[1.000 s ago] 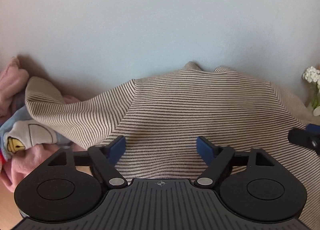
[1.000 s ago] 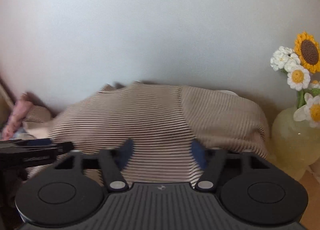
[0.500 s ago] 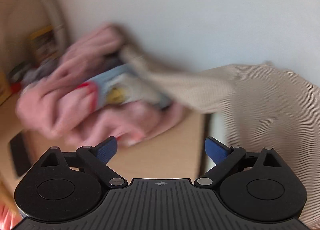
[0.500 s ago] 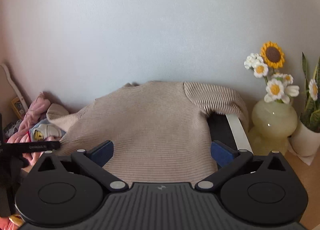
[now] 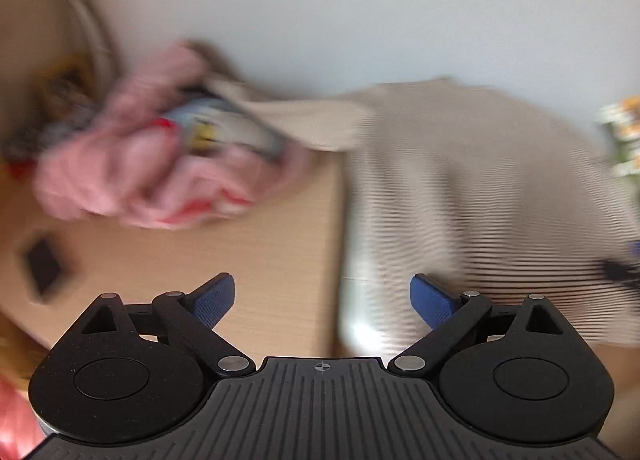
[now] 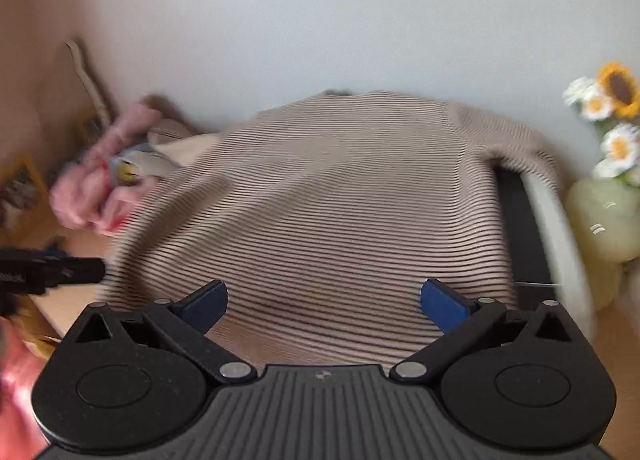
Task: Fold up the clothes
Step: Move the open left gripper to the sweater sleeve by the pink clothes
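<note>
Smeared by motion in the left wrist view: pink clothes pile [image 5: 132, 176], small dark object [image 5: 42, 266] on the worktop [image 5: 248, 260], both beyond identifying. Cut off at the right wrist view's edge: flowers [image 6: 608, 116] and vase [image 6: 608, 216]. Hidden under the striped sweater [image 6: 320, 212]: most of a dark board [image 6: 520, 228].

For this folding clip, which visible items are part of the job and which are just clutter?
Job: striped sweater; pink clothes pile; left gripper and right gripper, both open.
Clutter: flower vase; dark flat object on the table.
</note>
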The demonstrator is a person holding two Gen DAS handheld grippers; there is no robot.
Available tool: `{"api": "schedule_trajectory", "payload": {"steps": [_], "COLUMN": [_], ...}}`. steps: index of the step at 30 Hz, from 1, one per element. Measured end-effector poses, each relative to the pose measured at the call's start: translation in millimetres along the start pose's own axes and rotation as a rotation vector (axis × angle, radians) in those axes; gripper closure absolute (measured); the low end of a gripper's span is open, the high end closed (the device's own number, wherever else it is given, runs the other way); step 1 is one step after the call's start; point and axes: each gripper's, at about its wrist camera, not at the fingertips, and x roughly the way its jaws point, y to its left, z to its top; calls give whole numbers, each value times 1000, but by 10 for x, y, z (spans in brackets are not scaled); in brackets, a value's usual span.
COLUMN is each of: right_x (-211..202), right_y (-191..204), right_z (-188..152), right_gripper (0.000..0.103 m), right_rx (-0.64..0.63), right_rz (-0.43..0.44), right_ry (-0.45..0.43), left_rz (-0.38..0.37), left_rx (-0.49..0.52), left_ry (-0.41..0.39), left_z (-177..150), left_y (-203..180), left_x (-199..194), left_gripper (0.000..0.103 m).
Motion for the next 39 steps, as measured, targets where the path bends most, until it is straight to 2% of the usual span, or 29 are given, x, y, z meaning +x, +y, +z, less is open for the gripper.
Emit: {"api": "schedule_trajectory", "payload": {"steps": [1,2,3,5,8,10,12,13,15,16,17,18,21,24,25,29,31,33,34,36,38,39], "right_x": [-21,-65,-97,-143,-106,-120,-136,-153,-129,-121,-114,-109,-60,-48,-30,2,-1,3,9,2,-14,-25], "right_y": [-64,-154,-198,-238,-106,-108,-122,-140,-121,-115,-109,-107,-90,-108,-106,-110,-107,-105,-103,-114,-140,-158], "right_z": [-36,-70,-75,-72,-72,-62,-66,-77,-88,-87,-86,-87,-21,74,112,143,124,118,124,123,122,126], "right_gripper": [0,0,0,0,0,0,0,0,0,0,0,0,0,0,0,0,0,0,0,0,0,0], "right_rx": [-10,-9,-8,-25,-134,-113,-112,-111,-114,-117,-121,-130,-126,-87,-59,-26,-19,-16,-17,-30,-44,-47], "right_rz": [-53,-89,-76,-54,-83,-88,-85,-83,-81,-80,-80,-79,-78,-88,-95,-120,-123,-125,-122,-108,-93,-86], "right_ry": [-6,-11,-10,7,55,56,52,47,40,41,42,43,80,128,141,150,142,141,145,150,154,159], "left_rz": [127,193,188,57,-210,-311,-296,-280,-271,-271,-256,-244,-293,-317,-314,90,195,182,156,81,63,60], "left_rx": [14,-1,-44,-149,-234,-214,-168,-176,-295,-373,-459,-541,-707,-744,-747,-381,-232,-194,-225,-350,-376,-343], "left_ry": [1,8,10,6,-7,-8,-18,-2,24,27,-2,-28,-41,50,76,-38,-19,99,165,267,274,261], "left_z": [-9,5,30,99,161,205,288,367,574,687,800,917,1335,1698,1815,2078,2081,2023,1960,1769,1631,1617], "left_y": [73,166,277,446,445,305,219,252,501,661,849,1032,1443,1521,1535,1090,874,792,806,910,920,884], "left_x": [33,52,37,-70,-249,-262,-196,-93,129,244,365,490,974,1490,1650,1805,1964,2213,2328,2531,2564,2538], "left_gripper": [5,5,5,6,6,5,27,47,40,14,1,1,1,0,0,0,0,0,0,0,0,0]}}
